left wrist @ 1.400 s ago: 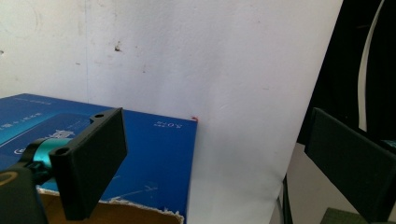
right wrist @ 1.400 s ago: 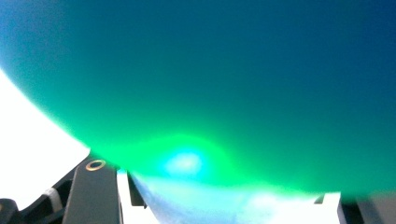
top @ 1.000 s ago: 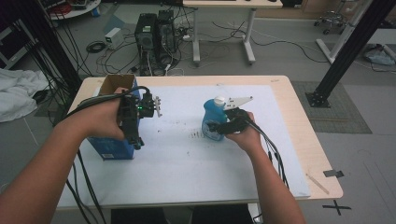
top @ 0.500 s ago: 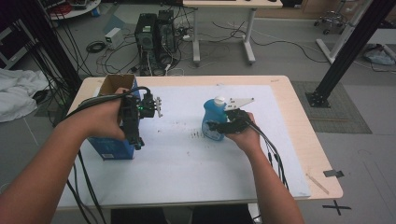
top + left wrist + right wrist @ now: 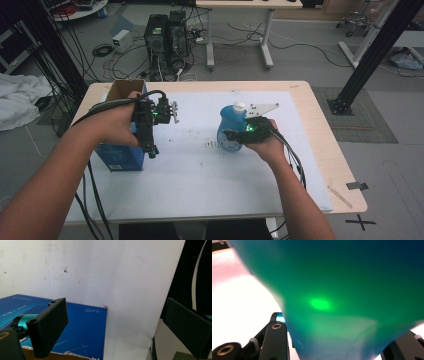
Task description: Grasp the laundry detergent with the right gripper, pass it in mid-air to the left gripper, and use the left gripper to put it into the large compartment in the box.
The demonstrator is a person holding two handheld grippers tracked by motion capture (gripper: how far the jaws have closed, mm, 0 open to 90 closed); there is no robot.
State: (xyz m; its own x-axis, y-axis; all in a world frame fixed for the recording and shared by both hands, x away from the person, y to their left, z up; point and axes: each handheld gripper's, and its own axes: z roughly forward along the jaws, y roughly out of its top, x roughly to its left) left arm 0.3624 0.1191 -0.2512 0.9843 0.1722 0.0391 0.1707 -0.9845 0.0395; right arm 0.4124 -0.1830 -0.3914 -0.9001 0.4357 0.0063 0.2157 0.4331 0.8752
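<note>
The person's right gripper (image 5: 234, 136) has its two black jaws pinched on the sides of a translucent blue plastic bottle with a white cap (image 5: 231, 127), which stands upright near the middle of the white paper sheet (image 5: 200, 175) covering the pale wooden table (image 5: 320, 125). In the right gripper view the bottle's blue-green wall (image 5: 352, 290) sits pressed between the jaws, lit by a green glow from the gripper.

The bottle looks like thin, smooth moulded plastic, so it is probably slippery and will give a little under pressure; if it holds liquid (the pictures cannot settle how full it is) it will be bottom-heavy and may slosh. The wide lower body looks a safer hold than the narrow neck or cap, and the jaws sit about there now.

The left gripper (image 5: 150, 147) is held above the open blue cardboard box (image 5: 117, 152) at the table's left edge, its jaws spread wide with nothing between them, as the left gripper view makes plain.

The box's blue face (image 5: 85, 325) carries small white printing, too fine and blurred to read. No label or brand can be made out on the bottle.
</note>
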